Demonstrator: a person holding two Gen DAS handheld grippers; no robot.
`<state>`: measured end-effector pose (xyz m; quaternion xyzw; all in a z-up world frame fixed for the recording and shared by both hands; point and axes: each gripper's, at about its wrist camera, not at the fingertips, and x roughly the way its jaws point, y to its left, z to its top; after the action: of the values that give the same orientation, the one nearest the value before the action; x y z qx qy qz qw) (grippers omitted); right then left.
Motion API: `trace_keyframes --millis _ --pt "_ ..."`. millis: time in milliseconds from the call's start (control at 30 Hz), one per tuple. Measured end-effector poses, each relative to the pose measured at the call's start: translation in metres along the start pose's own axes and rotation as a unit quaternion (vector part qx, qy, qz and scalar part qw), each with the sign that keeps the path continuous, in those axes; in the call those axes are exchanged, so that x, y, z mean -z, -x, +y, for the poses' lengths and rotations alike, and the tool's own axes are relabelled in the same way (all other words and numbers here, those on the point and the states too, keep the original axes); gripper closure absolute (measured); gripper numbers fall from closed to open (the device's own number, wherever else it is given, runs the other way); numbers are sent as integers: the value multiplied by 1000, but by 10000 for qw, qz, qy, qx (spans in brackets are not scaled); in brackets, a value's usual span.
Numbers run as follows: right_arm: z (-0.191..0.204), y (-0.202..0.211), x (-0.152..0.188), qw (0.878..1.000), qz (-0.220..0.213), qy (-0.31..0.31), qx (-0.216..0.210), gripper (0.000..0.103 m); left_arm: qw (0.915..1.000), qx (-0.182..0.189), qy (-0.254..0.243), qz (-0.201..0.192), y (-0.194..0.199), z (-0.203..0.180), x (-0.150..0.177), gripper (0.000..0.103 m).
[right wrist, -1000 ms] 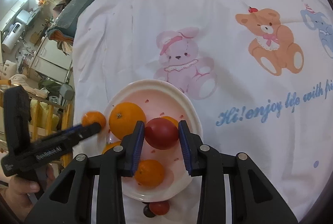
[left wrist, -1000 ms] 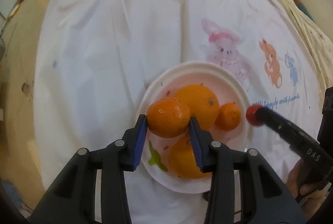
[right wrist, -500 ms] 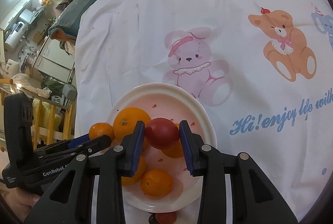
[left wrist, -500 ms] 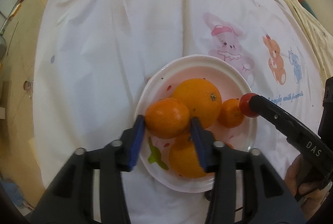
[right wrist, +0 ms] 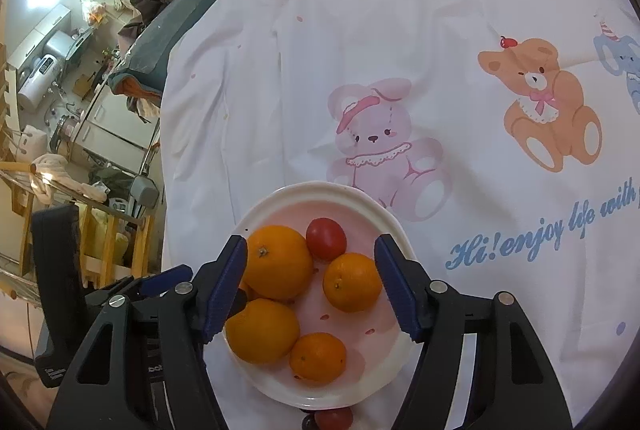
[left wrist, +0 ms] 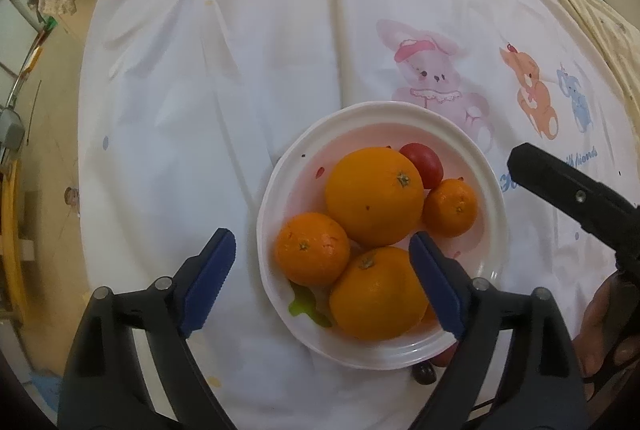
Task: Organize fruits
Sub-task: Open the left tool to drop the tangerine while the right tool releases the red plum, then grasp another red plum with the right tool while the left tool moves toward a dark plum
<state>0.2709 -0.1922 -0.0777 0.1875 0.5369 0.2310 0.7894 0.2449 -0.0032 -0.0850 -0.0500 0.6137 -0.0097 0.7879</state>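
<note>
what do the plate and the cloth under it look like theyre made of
Plate: probably plastic or melamine, possibly glazed ceramic; smooth, glossy white rim with printed pink specks. Cloth: thin woven fabric, likely cotton or a blend; matte, creased, printed with cartoon animals.

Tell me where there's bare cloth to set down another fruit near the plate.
Free: the white cloth beyond and left of the plate, out to the pink bunny print. Crowded: the plate's near half, packed with oranges; its near rim, where a small red fruit and a dark one lie.
</note>
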Motion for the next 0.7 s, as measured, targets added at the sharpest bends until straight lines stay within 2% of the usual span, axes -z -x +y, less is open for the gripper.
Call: trace_keyframes --millis 233,333,467,500,567,633,700 --pt "3 10 -2 10000 -65 -7 58 34 9997 23 76 -245 9 1 1 17" --pt "4 18 -3 9999 -145 13 65 34 9987 224 160 -428 15 3 2 17" --pt "5 27 -3 9997 -222 21 85 33 9974 48 88 -716 27 1 2 16" --pt "4 30 -2 9997 -231 14 84 33 9969 45 82 -787 30 0 2 14" --pt "3 36 0 9996 -282 -31 86 33 9955 43 124 -940 37 1 3 3" --pt "2 44 2 9993 -347 -77 71 33 9943 156 207 -1032 44 3 3 2" --pt "3 52 4 9992 -386 -63 125 27 9936 136 213 -1100 49 2 5 2"
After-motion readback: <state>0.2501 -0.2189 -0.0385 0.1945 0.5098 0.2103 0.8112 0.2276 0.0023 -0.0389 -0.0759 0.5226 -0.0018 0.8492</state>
